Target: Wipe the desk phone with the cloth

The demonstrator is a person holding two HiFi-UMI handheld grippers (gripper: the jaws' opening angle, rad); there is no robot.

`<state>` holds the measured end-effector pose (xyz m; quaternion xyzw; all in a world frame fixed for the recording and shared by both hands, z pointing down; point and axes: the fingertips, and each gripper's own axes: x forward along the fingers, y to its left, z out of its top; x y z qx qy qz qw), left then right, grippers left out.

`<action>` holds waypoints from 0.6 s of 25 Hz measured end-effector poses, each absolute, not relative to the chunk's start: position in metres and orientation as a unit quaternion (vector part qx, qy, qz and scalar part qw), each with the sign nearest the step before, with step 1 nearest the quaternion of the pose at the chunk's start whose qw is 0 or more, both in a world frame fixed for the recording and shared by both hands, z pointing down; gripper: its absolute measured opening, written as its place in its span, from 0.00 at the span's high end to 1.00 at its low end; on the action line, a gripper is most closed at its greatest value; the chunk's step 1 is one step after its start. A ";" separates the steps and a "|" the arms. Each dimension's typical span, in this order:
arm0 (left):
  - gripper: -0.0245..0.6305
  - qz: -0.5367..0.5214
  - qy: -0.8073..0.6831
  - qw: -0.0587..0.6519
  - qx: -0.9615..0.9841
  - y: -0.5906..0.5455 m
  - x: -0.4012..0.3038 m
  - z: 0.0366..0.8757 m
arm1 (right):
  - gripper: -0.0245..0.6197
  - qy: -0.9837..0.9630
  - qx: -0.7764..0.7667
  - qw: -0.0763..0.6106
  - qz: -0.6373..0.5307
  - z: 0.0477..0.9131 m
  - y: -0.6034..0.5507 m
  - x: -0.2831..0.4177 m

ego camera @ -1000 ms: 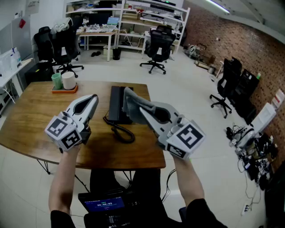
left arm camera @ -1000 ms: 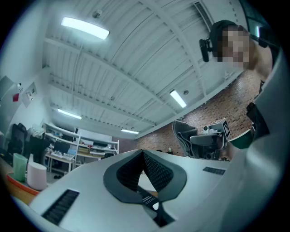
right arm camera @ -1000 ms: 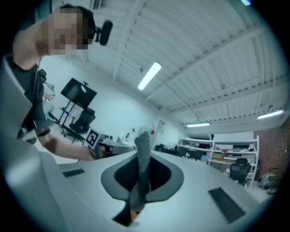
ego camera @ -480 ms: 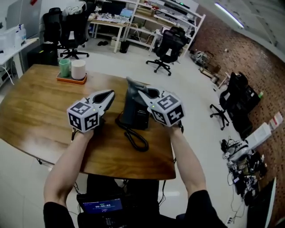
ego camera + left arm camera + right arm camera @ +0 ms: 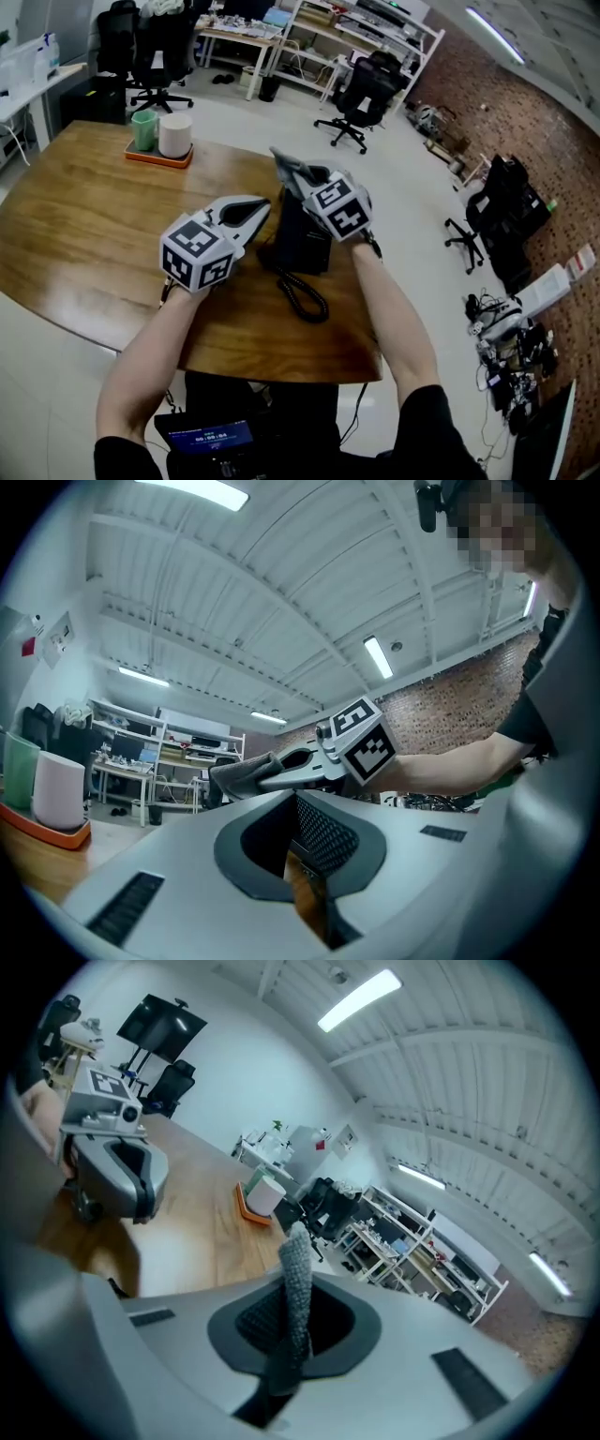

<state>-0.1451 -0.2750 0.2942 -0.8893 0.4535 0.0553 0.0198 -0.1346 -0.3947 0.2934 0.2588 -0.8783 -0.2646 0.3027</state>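
Over the desk phone [image 5: 305, 246], seemingly, the right claw [image 5: 291, 1335] pinches the cloth [image 5: 297, 1274].

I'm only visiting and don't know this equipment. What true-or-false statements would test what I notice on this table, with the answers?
1. The right claw is pinching a grey cloth. True.
2. The desk phone sits on the floor. False: it sits on the wooden table.
3. The left claw holds a cup. False: it holds nothing; the green cup and white cup stand on an orange tray at the far side of the table.
4. A coiled cord lies on the table between the phone and the person. True.
5. The cloth is spread flat on the table. False: it hangs in the right claw, above the phone.
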 end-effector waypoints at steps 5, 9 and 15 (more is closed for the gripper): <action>0.98 0.047 0.453 0.021 -0.890 -0.274 -0.145 0.293 | 0.92 -0.861 0.250 0.339 -0.286 0.312 -0.394 -0.137; 0.98 0.044 0.456 0.022 -0.888 -0.275 -0.147 0.294 | 0.92 -0.867 0.199 0.351 -0.293 0.323 -0.365 -0.134; 0.98 0.045 0.459 0.014 -0.887 -0.275 -0.148 0.294 | 0.92 -0.873 0.091 0.368 -0.307 0.356 -0.277 -0.116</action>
